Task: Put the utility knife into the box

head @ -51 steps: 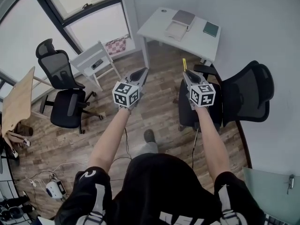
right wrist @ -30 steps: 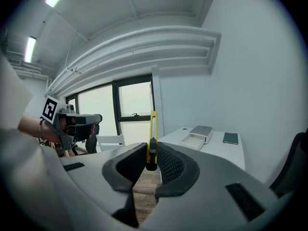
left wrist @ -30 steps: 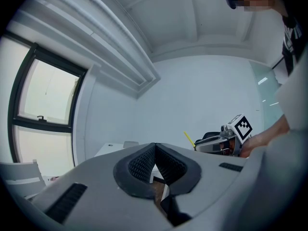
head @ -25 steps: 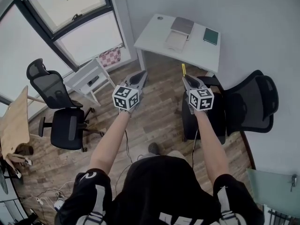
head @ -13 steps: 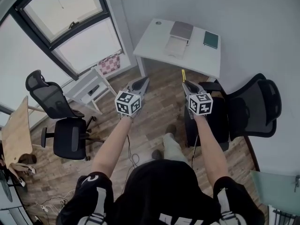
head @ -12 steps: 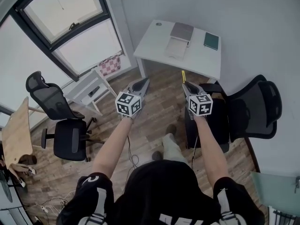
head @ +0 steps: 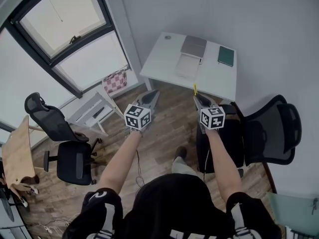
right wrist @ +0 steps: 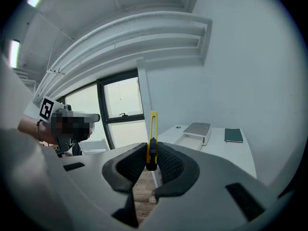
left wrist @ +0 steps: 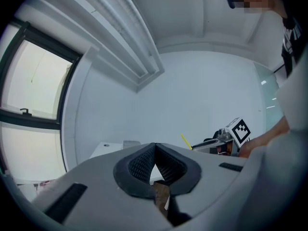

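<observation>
While the right gripper (head: 198, 98) clamps the utility knife (head: 195, 88), left gripper (head: 154, 93) closed, a white desk (head: 163, 59) stands ahead

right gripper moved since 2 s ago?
Yes. The right gripper, shut on the utility knife, has moved forward, toward the white desk: in the head view the blade tip now reaches the desk's near edge.

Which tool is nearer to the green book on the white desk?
Right. The right tool is in front of the end of the desk where the green book lies; the left tool is at the other end.
</observation>
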`<control>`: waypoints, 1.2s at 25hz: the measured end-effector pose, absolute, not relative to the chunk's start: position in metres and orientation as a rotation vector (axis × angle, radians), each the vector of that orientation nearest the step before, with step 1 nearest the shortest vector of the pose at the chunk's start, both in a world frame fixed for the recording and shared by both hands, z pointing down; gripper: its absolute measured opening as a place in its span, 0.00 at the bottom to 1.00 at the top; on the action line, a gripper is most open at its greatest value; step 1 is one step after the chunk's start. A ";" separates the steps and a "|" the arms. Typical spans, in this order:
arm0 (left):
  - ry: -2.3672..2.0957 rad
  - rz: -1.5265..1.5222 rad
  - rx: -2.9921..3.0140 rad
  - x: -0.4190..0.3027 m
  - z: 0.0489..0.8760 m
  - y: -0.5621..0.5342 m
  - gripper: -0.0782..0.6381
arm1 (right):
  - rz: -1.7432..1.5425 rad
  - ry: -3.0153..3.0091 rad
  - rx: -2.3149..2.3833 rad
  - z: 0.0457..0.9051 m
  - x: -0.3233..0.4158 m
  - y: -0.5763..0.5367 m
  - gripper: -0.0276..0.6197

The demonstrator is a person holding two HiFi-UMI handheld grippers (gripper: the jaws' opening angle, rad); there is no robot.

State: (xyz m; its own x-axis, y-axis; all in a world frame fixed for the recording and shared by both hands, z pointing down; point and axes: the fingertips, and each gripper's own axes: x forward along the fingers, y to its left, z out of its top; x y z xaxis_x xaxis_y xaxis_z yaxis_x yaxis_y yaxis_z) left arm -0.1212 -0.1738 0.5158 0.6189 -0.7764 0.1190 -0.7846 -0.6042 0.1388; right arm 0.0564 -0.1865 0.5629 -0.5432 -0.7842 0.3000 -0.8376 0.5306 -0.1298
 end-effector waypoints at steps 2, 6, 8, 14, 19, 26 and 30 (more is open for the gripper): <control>-1.296 0.065 2.659 -0.117 0.516 -0.192 0.15 | 0.386 -2.560 1.374 0.563 0.059 -0.204 0.17; -1.293 0.068 2.653 -0.109 0.517 -0.227 0.15 | 0.384 -2.558 1.361 0.562 0.066 -0.241 0.17; -1.297 0.073 2.646 -0.107 0.518 -0.242 0.15 | 0.388 -2.557 1.354 0.563 0.069 -0.258 0.17; -1.319 0.081 2.637 -0.096 0.518 -0.287 0.15 | 0.390 -2.567 1.333 0.564 0.081 -0.305 0.17; -1.350 0.087 2.626 -0.086 0.521 -0.313 0.15 | 0.394 -2.582 1.301 0.572 0.090 -0.334 0.17; -1.375 0.096 2.600 -0.079 0.531 -0.332 0.15 | 0.417 -2.584 1.263 0.585 0.097 -0.357 0.17; -1.385 0.086 2.587 -0.078 0.533 -0.341 0.15 | 0.421 -2.579 1.248 0.588 0.098 -0.366 0.17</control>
